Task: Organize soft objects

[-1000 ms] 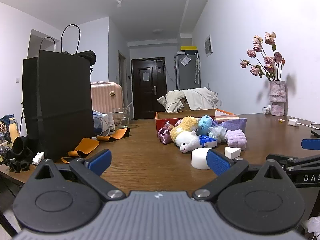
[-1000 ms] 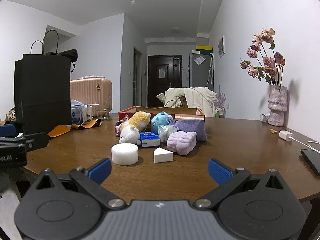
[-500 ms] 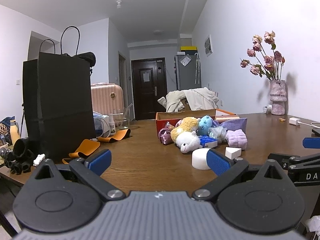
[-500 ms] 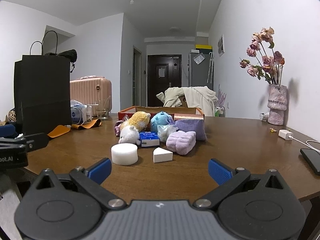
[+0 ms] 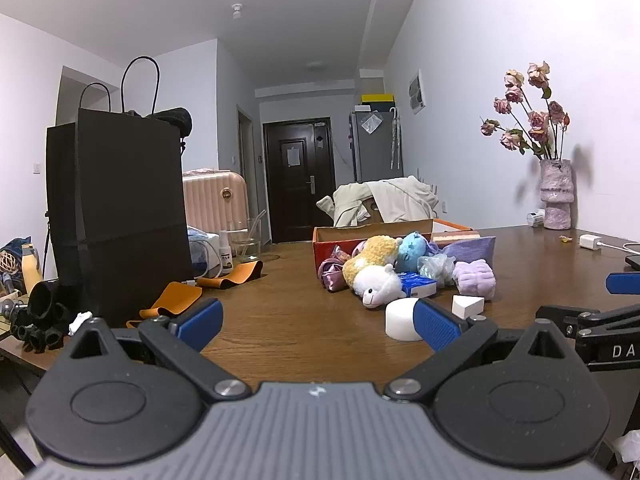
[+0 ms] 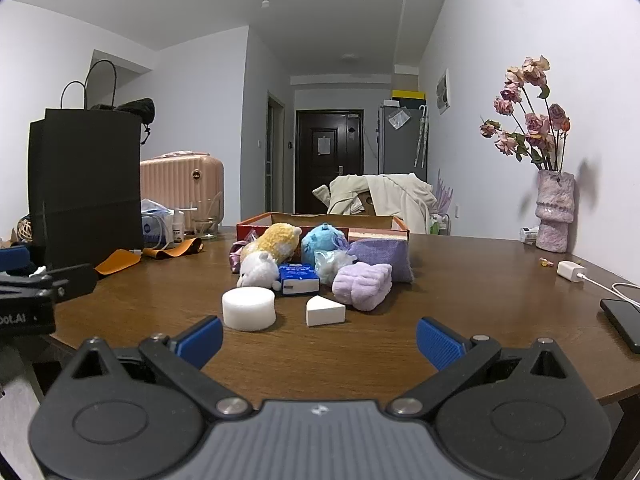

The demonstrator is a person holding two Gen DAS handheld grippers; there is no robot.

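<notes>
So both grippers are hanging back at the near edge of the wooden table [image 6: 460,292], pads spread wide with nothing between them. The right gripper [image 6: 318,338] is lined up pretty much dead on the pile: straight ahead of its fingers sits a white round sponge [image 6: 249,307], with a small white wedge sponge [image 6: 325,311] just to the right of it, and a fluffy lilac cloth [image 6: 362,285] a bit further right and beyond. Behind those are a white plush [image 6: 258,270], a yellow plush [image 6: 278,240], a blue plush [image 6: 324,240] and a small blue packet [image 6: 299,278], all bunched against the front of the red box [image 6: 256,226]. My guess is the box is where everything's meant to end up, since it's open-topped and the stuff is heaped right by it. From the left gripper [image 5: 318,322], the same pile sits ahead and off to the right, and the round sponge peeks out just behind its right fingertip. Looks to me like nothing's been sorted yet, and the wide-open stance makes sense for squishy things you need to straddle.
</notes>
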